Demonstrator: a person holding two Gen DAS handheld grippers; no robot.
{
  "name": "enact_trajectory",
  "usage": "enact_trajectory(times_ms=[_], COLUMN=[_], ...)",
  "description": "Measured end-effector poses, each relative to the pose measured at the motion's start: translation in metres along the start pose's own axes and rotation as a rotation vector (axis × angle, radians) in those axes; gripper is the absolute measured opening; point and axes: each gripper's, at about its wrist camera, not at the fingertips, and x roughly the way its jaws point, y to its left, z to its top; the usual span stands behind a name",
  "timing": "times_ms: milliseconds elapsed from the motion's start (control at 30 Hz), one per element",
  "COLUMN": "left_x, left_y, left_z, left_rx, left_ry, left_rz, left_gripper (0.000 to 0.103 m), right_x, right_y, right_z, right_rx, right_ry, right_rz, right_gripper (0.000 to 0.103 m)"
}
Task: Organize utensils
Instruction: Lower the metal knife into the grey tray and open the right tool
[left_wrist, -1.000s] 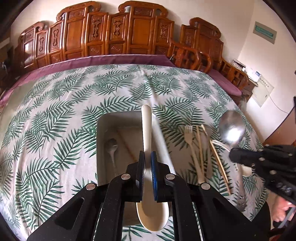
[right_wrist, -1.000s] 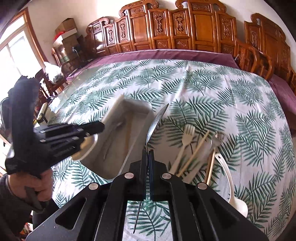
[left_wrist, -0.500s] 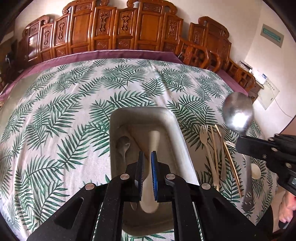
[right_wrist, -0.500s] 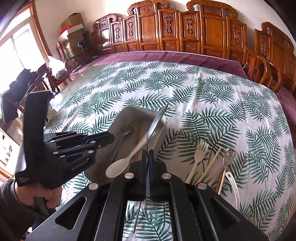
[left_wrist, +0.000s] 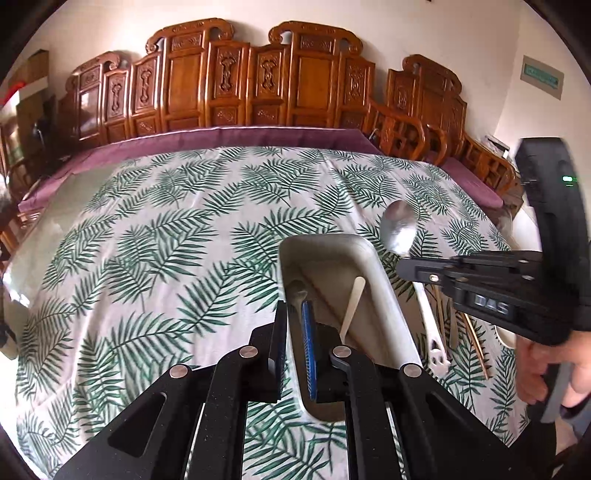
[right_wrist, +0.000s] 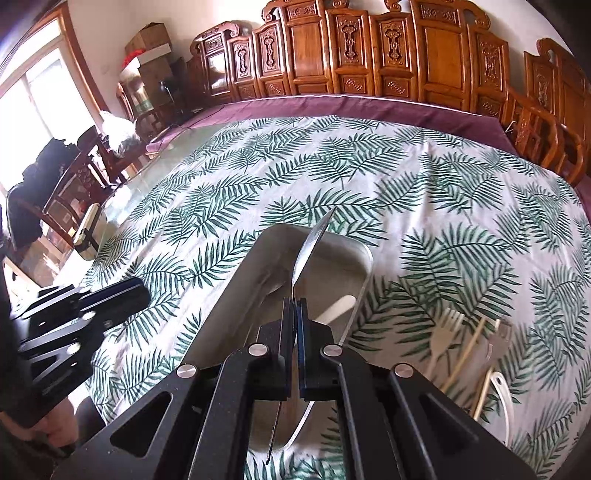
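The right gripper (right_wrist: 294, 317) is gripping a metal spoon (left_wrist: 398, 229) by its handle, jaws closed down to the thickness of the metal, and is holding it just above the tray (left_wrist: 386, 295), apparently so the spoon can go down lengthwise into the trough. In the right wrist view the spoon is sitting edge-on between the pads, bowl pointing away from the camera toward the tray's far end, handle tail sticking out below the jaws; its long axis is running roughly along the tray's long axis. The left gripper (left_wrist: 293, 334) is hovering over the tray's near end with jaws parted a little and nothing between them. Inside the tray a cream spoon (left_wrist: 352, 306) and a small metal spoon (left_wrist: 297, 290) are lying lengthwise, handles roughly parallel to the walls. On the leaf-print cloth (right_wrist: 424, 177) beside the tray, a pale fork (right_wrist: 445, 332), chopsticks (right_wrist: 467, 354) and other pieces are waiting, also lying roughly lengthwise.
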Motion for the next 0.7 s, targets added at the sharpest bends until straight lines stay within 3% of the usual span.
enact_trajectory(times_ms=[700], left_x=[-0.015], left_y=[0.023], left_z=[-0.011], left_rx=[-0.01], left_ry=[-0.023], left_rz=[-0.012], left_gripper=[0.008], right_x=[0.062], right_y=[0.027], right_z=[-0.01], right_rx=[-0.085], right_ry=[0.11], right_rz=[-0.04], right_gripper=[0.003])
